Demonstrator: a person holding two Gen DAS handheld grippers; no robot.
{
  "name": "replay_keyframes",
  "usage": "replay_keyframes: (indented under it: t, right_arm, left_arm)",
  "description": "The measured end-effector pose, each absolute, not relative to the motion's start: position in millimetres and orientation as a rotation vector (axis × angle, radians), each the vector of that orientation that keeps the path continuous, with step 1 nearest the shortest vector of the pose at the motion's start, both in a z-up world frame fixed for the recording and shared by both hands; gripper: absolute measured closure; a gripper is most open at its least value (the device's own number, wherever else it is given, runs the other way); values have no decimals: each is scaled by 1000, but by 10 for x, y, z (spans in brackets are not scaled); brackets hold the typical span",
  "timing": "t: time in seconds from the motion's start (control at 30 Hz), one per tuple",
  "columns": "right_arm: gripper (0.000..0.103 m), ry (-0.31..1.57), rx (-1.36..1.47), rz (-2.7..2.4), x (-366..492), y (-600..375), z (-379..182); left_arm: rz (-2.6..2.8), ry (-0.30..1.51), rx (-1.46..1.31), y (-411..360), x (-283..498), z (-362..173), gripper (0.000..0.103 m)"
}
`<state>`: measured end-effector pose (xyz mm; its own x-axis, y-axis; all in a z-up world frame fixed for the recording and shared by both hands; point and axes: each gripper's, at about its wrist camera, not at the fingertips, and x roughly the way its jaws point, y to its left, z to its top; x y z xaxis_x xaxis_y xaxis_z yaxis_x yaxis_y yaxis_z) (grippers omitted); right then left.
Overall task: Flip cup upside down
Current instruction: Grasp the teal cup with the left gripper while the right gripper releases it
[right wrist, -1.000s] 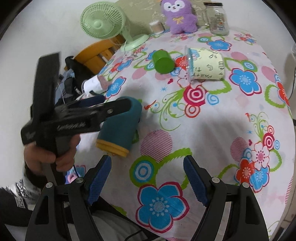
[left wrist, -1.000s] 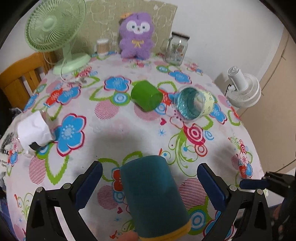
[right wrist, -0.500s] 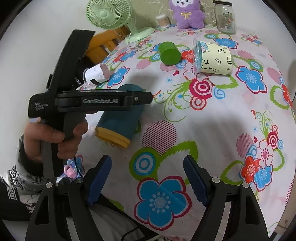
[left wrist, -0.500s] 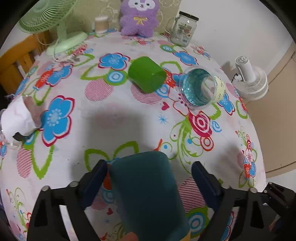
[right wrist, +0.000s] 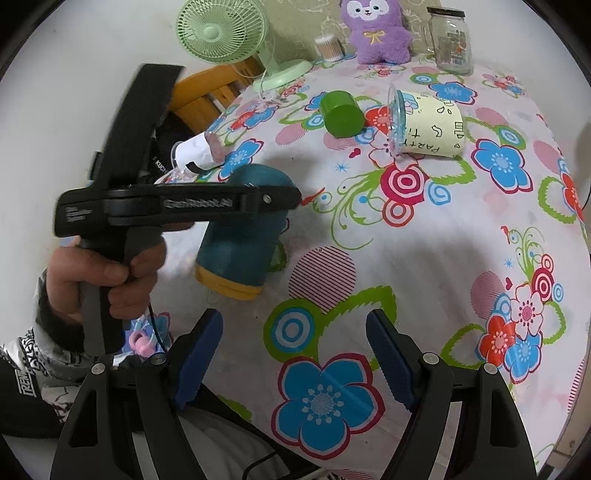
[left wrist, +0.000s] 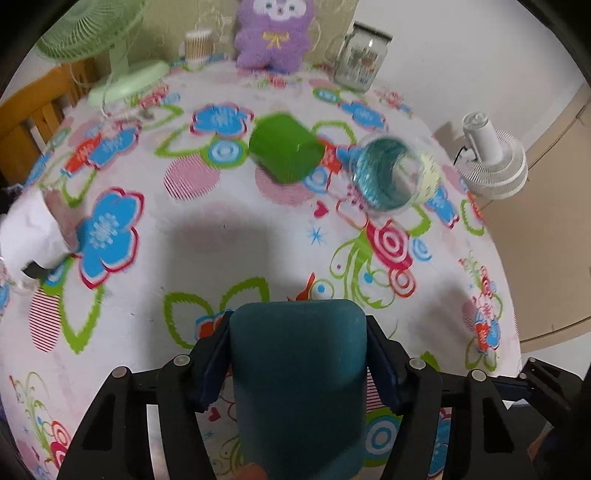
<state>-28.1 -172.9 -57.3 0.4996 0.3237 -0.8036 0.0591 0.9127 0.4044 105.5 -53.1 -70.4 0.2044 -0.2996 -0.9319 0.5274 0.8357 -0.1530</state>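
A dark teal cup (left wrist: 297, 384) with a yellow rim lies on its side on the flowered tablecloth, closed end pointing away from me. My left gripper (left wrist: 297, 332) is shut on it, one blue pad on each side. In the right wrist view the same teal cup (right wrist: 243, 236) shows with its yellow rim toward the table's near edge, and the left gripper (right wrist: 269, 197) clamps it. My right gripper (right wrist: 295, 354) is open and empty above the tablecloth's near edge, right of the cup.
A green cup (left wrist: 286, 153) and a clear-rimmed yellow party cup (left wrist: 391, 173) lie on their sides mid-table. A purple plush (left wrist: 275, 33), a glass jar (left wrist: 364, 61), a green fan (right wrist: 221, 31) and a cotton-swab box (left wrist: 197, 46) stand at the back. A white fan (left wrist: 491, 162) stands beyond the right edge.
My left gripper moved forward over the teal cup and closed on it. The right gripper stayed open and barely moved.
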Motion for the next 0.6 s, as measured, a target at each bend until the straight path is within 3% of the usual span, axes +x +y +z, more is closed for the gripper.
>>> replay_keyframes:
  t: [0.6]
  right_arm:
    - [21,1026,364,187,-294,-1529,-438]
  left_arm:
    - [-589,1000,221,-356,735,-18,35]
